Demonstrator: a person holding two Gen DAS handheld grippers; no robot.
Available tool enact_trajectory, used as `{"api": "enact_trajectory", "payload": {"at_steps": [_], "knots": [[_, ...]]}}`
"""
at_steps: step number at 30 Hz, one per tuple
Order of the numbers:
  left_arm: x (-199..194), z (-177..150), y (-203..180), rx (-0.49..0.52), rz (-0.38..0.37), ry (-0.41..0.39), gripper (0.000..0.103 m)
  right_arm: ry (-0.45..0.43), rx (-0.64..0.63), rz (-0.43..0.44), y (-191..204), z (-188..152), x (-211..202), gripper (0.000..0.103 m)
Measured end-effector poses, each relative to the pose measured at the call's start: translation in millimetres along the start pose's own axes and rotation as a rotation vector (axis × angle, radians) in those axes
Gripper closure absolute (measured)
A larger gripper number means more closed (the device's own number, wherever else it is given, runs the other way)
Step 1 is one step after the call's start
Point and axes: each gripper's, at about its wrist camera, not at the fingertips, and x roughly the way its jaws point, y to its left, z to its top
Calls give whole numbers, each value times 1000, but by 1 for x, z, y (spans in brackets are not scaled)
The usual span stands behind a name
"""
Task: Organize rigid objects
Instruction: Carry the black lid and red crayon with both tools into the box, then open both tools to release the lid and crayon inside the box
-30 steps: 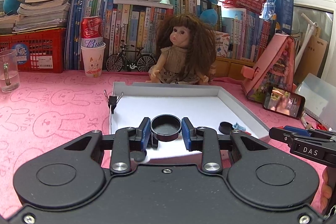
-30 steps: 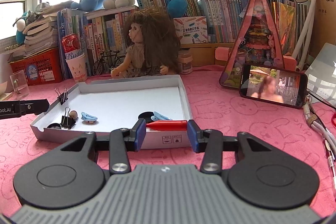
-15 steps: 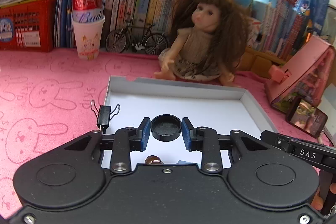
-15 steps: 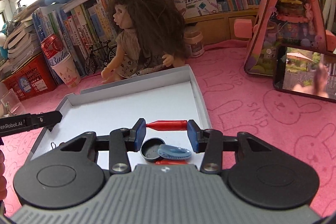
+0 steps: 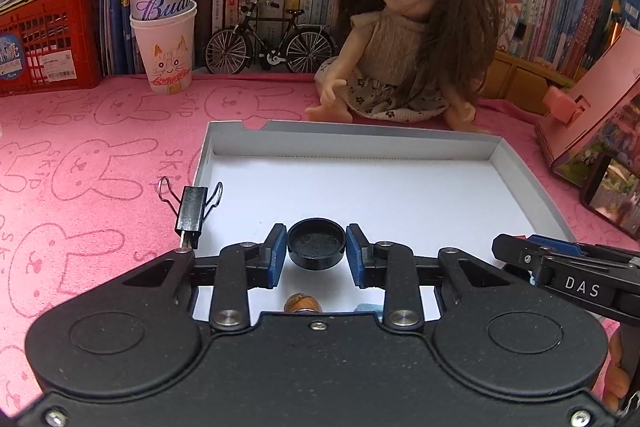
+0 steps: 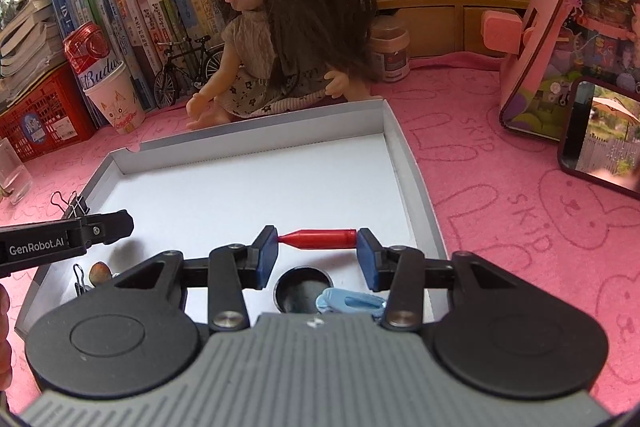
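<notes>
The white tray [image 5: 520,171] lay below and ahead of both claws, its low cardboard walls looking light and easy to shove, so anything set down in it wanted a gentle release. The left claw [image 5: 316,251] was clamped on a round black cap [image 5: 316,247], the blue pads pressing its rim from either side while it hung over the near part of the tray floor; it looked like stiff, light plastic, smooth enough to slip, and the grip across its widest part seemed the sound one. The right claw [image 6: 317,254] was clamped endwise on a red pen cap [image 6: 318,239], tip against the left pad and butt against the right, also above the tray; that looked rigid and very light, but a hold by the pointed end could let it pivot or pop out, and a grip across its body would likely be steadier. A black binder clip [image 5: 191,207] sat on the tray wall, left of the left claw.
</notes>
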Motion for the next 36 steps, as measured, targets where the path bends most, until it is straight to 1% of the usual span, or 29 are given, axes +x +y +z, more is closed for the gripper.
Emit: {"api": "enact_trajectory", "payload": {"at_steps": [9,10,12,13,14,16,17,19,23,27,31,36], "knots": [[7,-7,-1,16,21,24,73,12,-58,-30,9,-3,3,54],[7,-8,-1,19,22,22,73,11,-59,-28,9,-3,2,50],[6,-8,-1,21,26,20,73,2,-62,-21,10,-4,0,49],[4,-9,-1,22,27,17,72,-3,-63,-14,10,-4,-1,44],[2,-9,-1,23,23,13,68,-9,-63,-10,10,-4,-3,41],[-2,-9,-2,27,16,0,60,-22,-68,-6,11,-4,-8,38],[-5,-10,-2,28,16,-10,58,-30,-75,-7,12,-4,-11,37],[-12,-11,-3,29,9,-23,55,-48,-85,-6,12,-5,-18,32],[-27,-13,-1,18,-23,-41,47,-78,-97,-1,12,-8,-32,25],[-47,-18,-2,32,-48,-78,42,-113,-110,8,10,-13,-48,19],[-68,-26,-1,48,-68,-117,37,-135,-111,33,5,-20,-65,17],[-95,-41,-2,56,-106,-146,35,-169,-124,44,3,-30,-85,16]]}}
